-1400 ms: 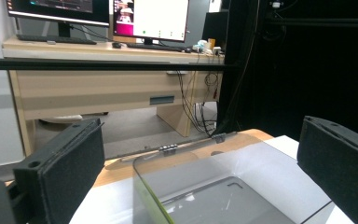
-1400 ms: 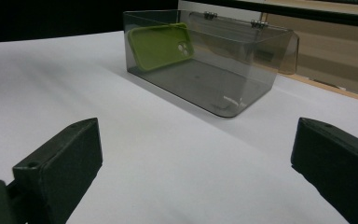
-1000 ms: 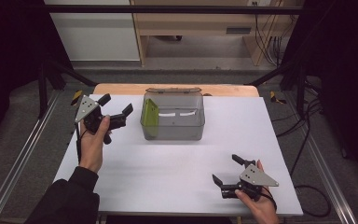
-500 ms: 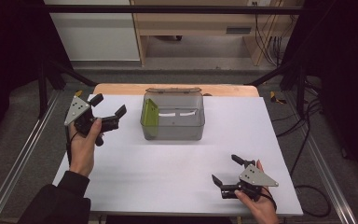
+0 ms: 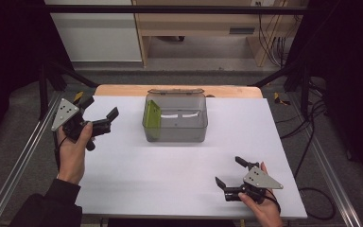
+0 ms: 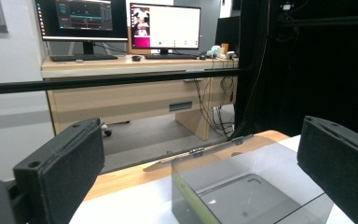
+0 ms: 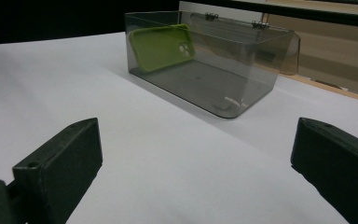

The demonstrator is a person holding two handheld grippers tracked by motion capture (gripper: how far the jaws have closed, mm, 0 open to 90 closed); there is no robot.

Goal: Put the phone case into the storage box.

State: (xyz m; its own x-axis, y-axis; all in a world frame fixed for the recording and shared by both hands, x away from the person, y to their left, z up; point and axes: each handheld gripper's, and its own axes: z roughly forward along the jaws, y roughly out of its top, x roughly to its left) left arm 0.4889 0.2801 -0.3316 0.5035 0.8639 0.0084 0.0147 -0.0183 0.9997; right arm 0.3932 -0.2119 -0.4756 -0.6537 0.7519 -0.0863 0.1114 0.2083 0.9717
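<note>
Our left gripper [image 5: 99,112] hovers with fingers wide beside the clear box [image 5: 176,127], where the green phone case [image 5: 152,117] leans inside, apparently placed; our right gripper [image 5: 230,171], fingers wide, rests on the white surface [image 5: 137,175].

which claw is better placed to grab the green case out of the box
Left. The left claw is open, raised beside the box on the side where the case leans. The right claw sits farther off near the table's front edge.
</note>
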